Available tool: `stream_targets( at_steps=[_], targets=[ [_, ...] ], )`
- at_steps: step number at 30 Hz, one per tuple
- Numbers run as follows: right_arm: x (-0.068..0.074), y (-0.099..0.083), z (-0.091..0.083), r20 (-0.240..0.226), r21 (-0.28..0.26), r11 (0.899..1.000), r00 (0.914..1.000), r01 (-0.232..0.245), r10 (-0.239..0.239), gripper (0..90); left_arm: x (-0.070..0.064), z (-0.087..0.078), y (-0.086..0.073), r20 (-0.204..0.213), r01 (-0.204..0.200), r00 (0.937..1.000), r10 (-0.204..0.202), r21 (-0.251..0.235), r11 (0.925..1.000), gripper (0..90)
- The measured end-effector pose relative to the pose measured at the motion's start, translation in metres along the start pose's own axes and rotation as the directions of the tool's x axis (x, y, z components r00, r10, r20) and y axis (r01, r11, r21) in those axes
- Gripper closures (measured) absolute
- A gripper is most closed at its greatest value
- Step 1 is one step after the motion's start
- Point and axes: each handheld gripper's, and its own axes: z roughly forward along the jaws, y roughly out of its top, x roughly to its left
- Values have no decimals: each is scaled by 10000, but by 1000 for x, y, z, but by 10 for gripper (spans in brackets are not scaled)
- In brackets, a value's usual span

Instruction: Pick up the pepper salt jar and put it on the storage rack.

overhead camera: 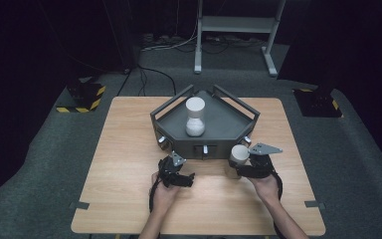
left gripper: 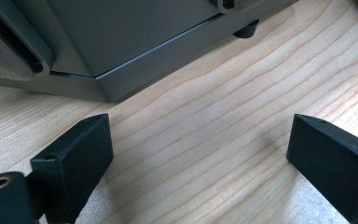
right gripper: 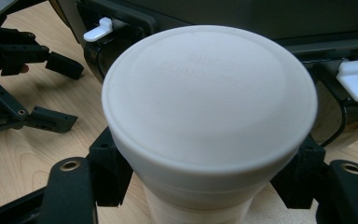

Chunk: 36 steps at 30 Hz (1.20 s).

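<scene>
Two forearms come in from the bottom of the high view, one hand on each gripper, over a light wooden table. Left gripper sits low over bare wood just in front of the grey tray, jaws spread wide with nothing between them; left gripper view has both black jaws far apart over wood grain, tray corner just ahead and one small dark foot under its edge. Right gripper is clamped on a white cup-like piece standing upright on the table, touching or just beside the tray's front right face, cannot tell which. Right gripper view: round white top close up, jaws pressed on the narrower body below the rim on both sides; left gripper off to the side, open. Behind the cup, two white latch tabs on the tray's front. Farther on, inside the tray, a second white piece stands upright near the middle, hourglass shaped, well apart from both grippers. Beyond the table: grey floor, cables, a white metal stand, yellow-black striped bases at left.
</scene>
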Motion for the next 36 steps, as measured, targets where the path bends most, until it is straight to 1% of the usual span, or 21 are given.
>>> stream_targets(
  at_steps=[11,23,27,28,33,36],
  targets=[
    [4,0,-1,166,-21,9996,9994,297,-297,352,0,0,0,2,5,10000,-5,-4,10000,70],
    [5,-2,-1,187,-110,9994,9993,337,-335,354,0,0,0,1,3,10000,-3,-3,10000,71],
    [6,-1,-2,98,-84,9993,9993,374,-373,355,0,0,0,0,2,10000,-2,-6,10000,70],
    [6,-1,-2,77,-86,9989,9990,451,-450,355,0,0,0,0,-2,10000,2,0,10000,70],
    [5,1,-4,-47,-164,9991,9992,392,-393,355,0,0,0,2,6,10000,-6,-3,10000,70],
    [4,3,-7,-91,-173,9988,9989,453,-455,355,0,0,0,-1,1,10000,-1,-2,10000,71]
  ],
)
